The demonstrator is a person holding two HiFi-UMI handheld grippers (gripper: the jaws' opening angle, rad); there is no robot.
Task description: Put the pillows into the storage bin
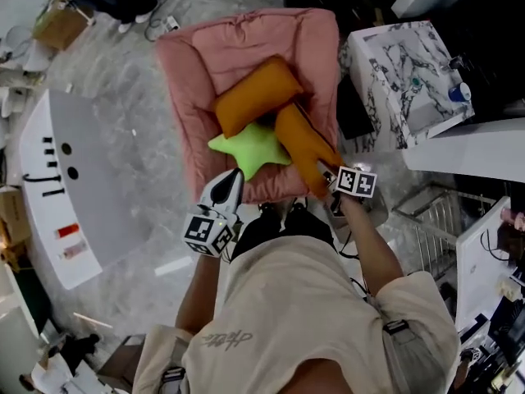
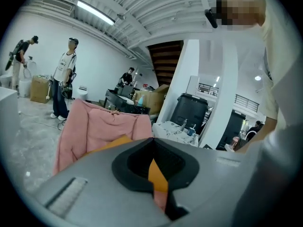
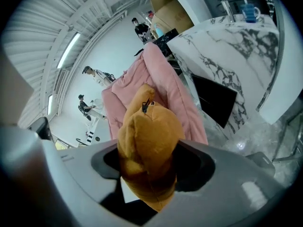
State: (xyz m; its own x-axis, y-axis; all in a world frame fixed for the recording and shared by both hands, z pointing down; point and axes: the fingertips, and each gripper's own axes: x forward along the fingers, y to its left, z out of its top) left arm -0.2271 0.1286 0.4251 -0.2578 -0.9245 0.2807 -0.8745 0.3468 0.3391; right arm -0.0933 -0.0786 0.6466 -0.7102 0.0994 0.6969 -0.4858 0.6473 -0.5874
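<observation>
A pink padded bin [image 1: 197, 64] lies open on the floor ahead of me. Inside it rest an orange pillow [image 1: 254, 93] and a green star-shaped pillow [image 1: 250, 148]. A second orange pillow [image 1: 303, 146] hangs lifted over the bin's near right part, with my right gripper [image 1: 326, 173] shut on its lower end. In the right gripper view this pillow [image 3: 149, 141] fills the gap between the jaws, with the pink bin [image 3: 165, 79] behind it. My left gripper [image 1: 231, 179] hovers by the star pillow's near tip, its jaws together and nothing held. Its own view shows the left gripper [image 2: 152, 148] with the bin [image 2: 94, 126] beyond.
A marble-topped counter [image 1: 410, 72] stands right of the bin, with a wire rack [image 1: 443, 212] nearer me. A white curved board [image 1: 74, 195] lies on the floor at the left. A cardboard box [image 1: 57, 23] sits far left. Persons [image 2: 64, 79] stand in the background.
</observation>
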